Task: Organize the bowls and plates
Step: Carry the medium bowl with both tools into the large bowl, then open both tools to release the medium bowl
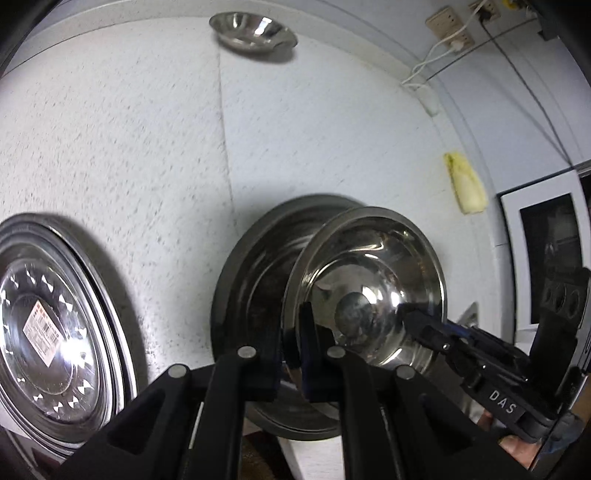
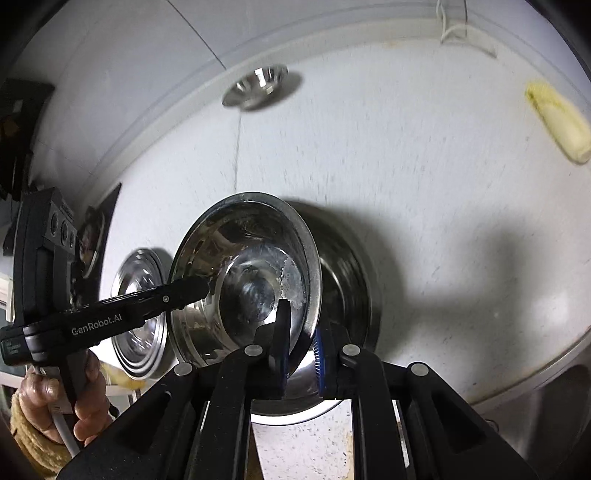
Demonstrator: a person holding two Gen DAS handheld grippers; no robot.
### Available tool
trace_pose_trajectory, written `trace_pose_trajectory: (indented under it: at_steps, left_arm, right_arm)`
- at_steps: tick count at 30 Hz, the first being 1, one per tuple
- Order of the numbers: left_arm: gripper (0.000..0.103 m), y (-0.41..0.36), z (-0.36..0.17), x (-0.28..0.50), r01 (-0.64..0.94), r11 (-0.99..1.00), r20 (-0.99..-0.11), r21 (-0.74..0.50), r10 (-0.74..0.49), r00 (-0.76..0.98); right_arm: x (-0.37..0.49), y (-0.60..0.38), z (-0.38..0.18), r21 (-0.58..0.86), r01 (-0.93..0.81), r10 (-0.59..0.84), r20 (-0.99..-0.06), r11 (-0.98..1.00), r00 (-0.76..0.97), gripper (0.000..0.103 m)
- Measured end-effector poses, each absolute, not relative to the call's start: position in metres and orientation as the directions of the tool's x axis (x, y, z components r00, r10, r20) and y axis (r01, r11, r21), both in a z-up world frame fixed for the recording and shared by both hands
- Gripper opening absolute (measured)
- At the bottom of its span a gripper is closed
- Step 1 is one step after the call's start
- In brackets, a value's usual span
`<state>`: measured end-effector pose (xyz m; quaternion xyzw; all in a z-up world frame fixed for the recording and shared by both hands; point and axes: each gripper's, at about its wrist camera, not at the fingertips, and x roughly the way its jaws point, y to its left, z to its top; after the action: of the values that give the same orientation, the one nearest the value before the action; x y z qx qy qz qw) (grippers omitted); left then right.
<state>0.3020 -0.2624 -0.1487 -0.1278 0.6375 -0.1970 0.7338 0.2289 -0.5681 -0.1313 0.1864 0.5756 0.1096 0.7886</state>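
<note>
Over blurred counter: both grippers pinch bowl rim; lower rim hidden.

— where's the bowl?

— between the two grippers: the left gripper is on its near-left rim, the right gripper on the opposite rim. a plate sits right under and behind it.

— what else is on the table?

— another plate well to the left, a second bowl at the far edge, and a leaf off to the right near the wall.
</note>
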Motion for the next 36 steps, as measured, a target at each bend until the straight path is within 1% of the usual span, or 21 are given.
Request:
trace_pose_trajectory:
  at_steps: [13,23,25,27,29,30,32,36]
  left_arm:
    - [0.007,-0.273,-0.165,0.297,0.113,0.913,-0.908,-0.392,-0.404,0.114]
    - [0.008,-0.277,-0.171,0.301,0.124,0.915,-0.909,-0.384,-0.398,0.121]
    - [0.009,-0.276,-0.17,0.3,0.129,0.918,-0.912,-0.376,-0.391,0.124]
    - [0.009,-0.277,-0.169,0.3,0.14,0.919,-0.912,-0.37,-0.387,0.132]
    - [0.009,-0.278,-0.169,0.299,0.154,0.92,-0.915,-0.359,-0.38,0.135]
    - [0.009,-0.278,-0.168,0.298,0.157,0.922,-0.916,-0.355,-0.376,0.137]
    - [0.009,-0.279,-0.167,0.296,0.172,0.923,-0.918,-0.344,-0.369,0.144]
    - [0.009,-0.28,-0.163,0.292,0.195,0.923,-0.916,-0.333,-0.365,0.164]
  right_arm:
    - [0.227,-0.568,-0.159,0.466,0.054,0.435,-0.858,0.883,0.274,0.011]
    - [0.228,-0.562,-0.158,0.456,0.054,0.426,-0.861,0.888,0.278,0.012]
    - [0.228,-0.56,-0.156,0.44,0.051,0.41,-0.867,0.896,0.283,0.014]
    - [0.227,-0.559,-0.154,0.43,0.05,0.398,-0.869,0.902,0.293,0.025]
    - [0.227,-0.557,-0.151,0.433,0.046,0.4,-0.865,0.9,0.303,0.03]
    - [0.226,-0.557,-0.149,0.424,0.042,0.392,-0.867,0.905,0.308,0.036]
    - [0.226,-0.554,-0.145,0.401,0.031,0.369,-0.87,0.916,0.326,0.042]
    - [0.224,-0.554,-0.133,0.395,0.012,0.364,-0.858,0.919,0.361,0.042]
